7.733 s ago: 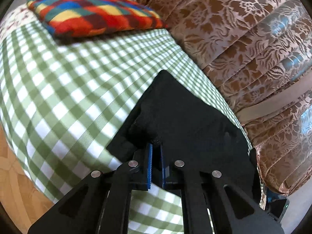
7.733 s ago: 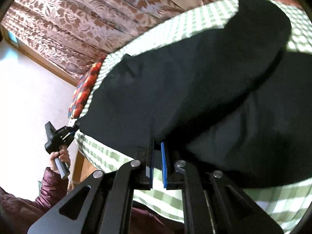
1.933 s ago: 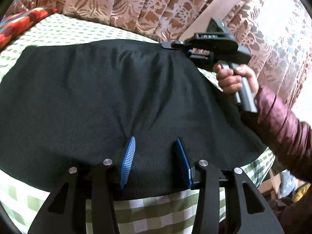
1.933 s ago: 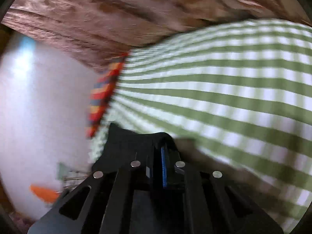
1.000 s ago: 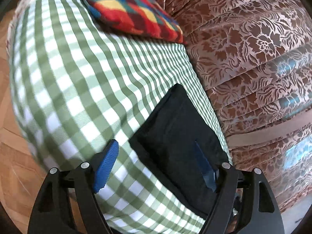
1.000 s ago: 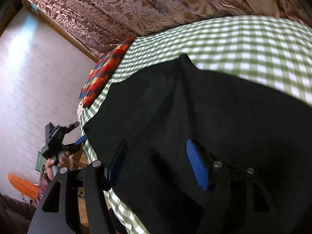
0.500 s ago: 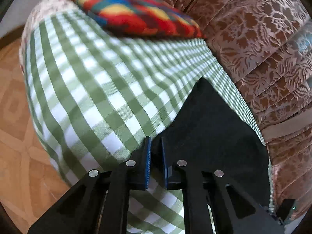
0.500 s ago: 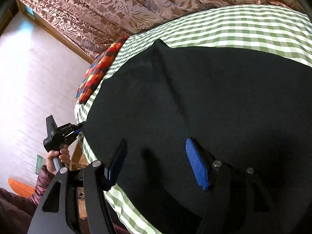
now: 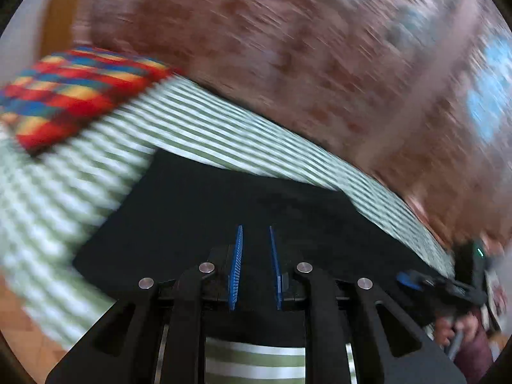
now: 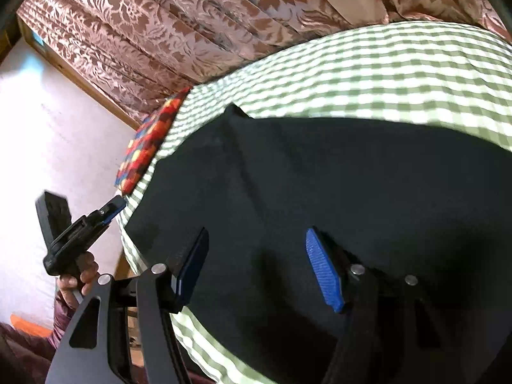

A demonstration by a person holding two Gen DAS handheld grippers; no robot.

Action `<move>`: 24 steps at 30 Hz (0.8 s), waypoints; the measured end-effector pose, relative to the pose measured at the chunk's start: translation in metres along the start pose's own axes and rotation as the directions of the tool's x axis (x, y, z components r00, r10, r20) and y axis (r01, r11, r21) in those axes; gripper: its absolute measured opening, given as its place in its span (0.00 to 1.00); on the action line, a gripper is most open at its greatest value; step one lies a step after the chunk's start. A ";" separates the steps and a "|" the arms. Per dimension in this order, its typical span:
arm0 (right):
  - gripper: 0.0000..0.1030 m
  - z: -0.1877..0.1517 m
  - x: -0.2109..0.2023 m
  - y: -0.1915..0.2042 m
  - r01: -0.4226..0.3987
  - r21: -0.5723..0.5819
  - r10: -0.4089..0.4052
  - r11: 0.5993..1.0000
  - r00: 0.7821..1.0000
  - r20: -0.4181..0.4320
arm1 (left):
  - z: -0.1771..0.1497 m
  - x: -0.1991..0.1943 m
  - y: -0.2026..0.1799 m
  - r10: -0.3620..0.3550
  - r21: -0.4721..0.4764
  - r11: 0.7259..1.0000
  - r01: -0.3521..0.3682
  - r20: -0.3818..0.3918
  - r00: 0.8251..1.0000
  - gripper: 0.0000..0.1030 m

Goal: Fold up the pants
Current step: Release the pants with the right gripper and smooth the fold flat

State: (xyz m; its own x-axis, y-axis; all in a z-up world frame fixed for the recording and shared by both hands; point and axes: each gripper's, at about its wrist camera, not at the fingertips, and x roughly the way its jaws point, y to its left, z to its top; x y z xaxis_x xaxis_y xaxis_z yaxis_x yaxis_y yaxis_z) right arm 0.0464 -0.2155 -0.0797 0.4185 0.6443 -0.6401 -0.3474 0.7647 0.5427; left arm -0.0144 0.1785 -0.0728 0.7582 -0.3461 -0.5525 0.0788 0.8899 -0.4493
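Observation:
The black pants (image 9: 204,214) lie folded flat on the green checked bed cover (image 9: 204,131). My left gripper (image 9: 255,233) hovers over their near edge, its blue pads a small gap apart with nothing between them; the view is motion-blurred. In the right wrist view the pants (image 10: 352,185) fill the middle. My right gripper (image 10: 256,243) is wide open and empty above their near part. The left gripper (image 10: 110,212) shows there at the left, off the pants' corner. The right gripper (image 9: 412,280) shows at the right of the left wrist view.
A red, blue and yellow checked cushion (image 9: 73,89) lies at the bed's far left end, also in the right wrist view (image 10: 147,147). Brown floral curtains (image 10: 192,25) hang behind the bed. A white wall (image 10: 48,147) and wooden floor (image 9: 19,316) border the bed's left side.
My left gripper has let go of the pants' corner, opened slightly and swung right over the pants. My right gripper stays wide open over the pants.

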 end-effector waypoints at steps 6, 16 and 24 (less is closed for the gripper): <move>0.52 -0.036 -0.019 -0.025 -0.013 0.018 0.013 1.000 1.000 -0.003 | -0.054 0.053 -0.043 -0.073 0.124 0.986 0.109 -0.261 0.963 0.15; 0.47 -0.049 -0.031 -0.033 -0.019 0.008 0.019 1.000 1.000 0.010 | -0.058 0.027 -0.052 -0.179 0.115 0.971 0.211 -0.242 0.954 0.15; 0.45 -0.060 -0.082 -0.044 0.082 0.098 -0.093 0.992 0.988 0.121 | -0.076 0.076 -0.129 -0.210 0.274 0.904 0.329 -0.384 0.899 0.15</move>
State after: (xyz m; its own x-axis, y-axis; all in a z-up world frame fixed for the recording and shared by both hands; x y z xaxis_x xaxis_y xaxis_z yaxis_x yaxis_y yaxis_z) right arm -0.0230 -0.3017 -0.0838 0.5474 0.5648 -0.6176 -0.2280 0.8107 0.5393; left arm -0.0165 0.0150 -0.1100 0.4161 -0.6126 -0.6720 0.4981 0.7718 -0.3952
